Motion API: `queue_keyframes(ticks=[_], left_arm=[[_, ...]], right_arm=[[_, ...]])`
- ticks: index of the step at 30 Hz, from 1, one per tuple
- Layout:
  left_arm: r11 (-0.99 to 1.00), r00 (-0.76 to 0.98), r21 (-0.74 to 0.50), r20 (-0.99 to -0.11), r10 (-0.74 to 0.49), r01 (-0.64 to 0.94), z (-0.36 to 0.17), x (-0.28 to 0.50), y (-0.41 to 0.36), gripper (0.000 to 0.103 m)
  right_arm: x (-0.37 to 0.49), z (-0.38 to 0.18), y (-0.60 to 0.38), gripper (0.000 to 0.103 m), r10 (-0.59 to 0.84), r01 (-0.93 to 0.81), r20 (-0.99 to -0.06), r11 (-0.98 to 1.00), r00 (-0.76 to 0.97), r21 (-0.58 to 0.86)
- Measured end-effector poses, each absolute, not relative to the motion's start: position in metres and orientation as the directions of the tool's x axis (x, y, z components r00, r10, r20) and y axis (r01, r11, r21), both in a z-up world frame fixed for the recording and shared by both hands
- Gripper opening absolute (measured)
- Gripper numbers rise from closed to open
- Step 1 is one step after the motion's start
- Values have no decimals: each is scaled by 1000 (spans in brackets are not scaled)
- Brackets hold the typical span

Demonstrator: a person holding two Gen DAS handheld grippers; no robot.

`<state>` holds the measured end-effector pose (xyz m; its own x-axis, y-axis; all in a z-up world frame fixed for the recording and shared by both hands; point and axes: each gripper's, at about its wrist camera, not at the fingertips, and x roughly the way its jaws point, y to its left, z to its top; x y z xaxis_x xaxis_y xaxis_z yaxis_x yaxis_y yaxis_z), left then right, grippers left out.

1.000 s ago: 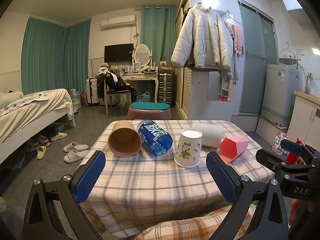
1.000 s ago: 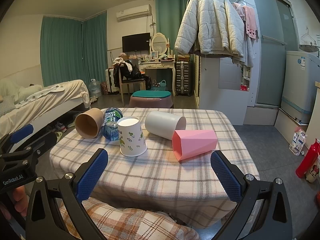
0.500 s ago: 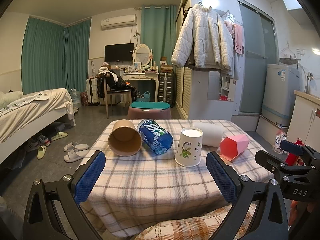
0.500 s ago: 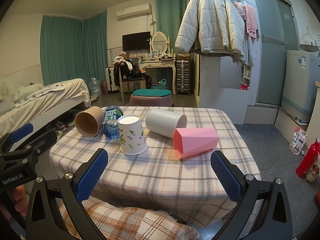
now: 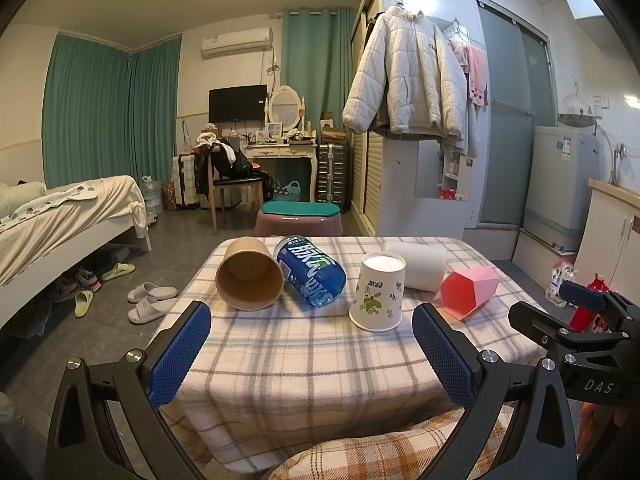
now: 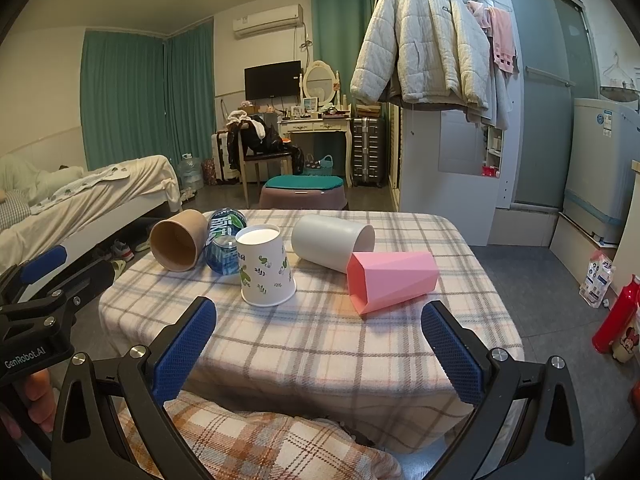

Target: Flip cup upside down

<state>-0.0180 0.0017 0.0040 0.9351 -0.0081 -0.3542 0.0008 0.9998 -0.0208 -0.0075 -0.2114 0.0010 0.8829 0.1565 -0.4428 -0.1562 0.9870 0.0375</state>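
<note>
On the plaid-covered table (image 5: pixel 304 364) a white paper cup with green leaf print (image 5: pixel 378 292) stands upside down, base up; it also shows in the right wrist view (image 6: pixel 265 266). A brown paper cup (image 5: pixel 249 274) (image 6: pixel 178 239), a blue can (image 5: pixel 311 270) (image 6: pixel 225 240), a white cup (image 5: pixel 416 265) (image 6: pixel 332 247) and a pink faceted cup (image 5: pixel 470 287) (image 6: pixel 390 280) lie on their sides. My left gripper (image 5: pixel 311 354) is open and empty, short of the table's near edge. My right gripper (image 6: pixel 318 352) is open and empty, also near the front edge.
A plaid-clothed lap or cushion (image 6: pixel 256 440) lies below the grippers. A bed (image 5: pixel 60 216) stands at the left, slippers (image 5: pixel 148 300) on the floor. A stool (image 5: pixel 298 216) is behind the table. A red bottle (image 6: pixel 618 320) stands on the floor at the right.
Both grippers have drifted slightly; the view of the table barely shifts. The cups have not moved and both grippers stay open.
</note>
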Motion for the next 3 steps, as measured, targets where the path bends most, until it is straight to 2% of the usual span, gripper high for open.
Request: queue_keyframes(ticks=[3], left_arm=[[1000,933,-22,-359,-7,-1,0,-18,3,103]], right_arm=[[-7,0,-211,103,158,-157,-444,987,882,38]])
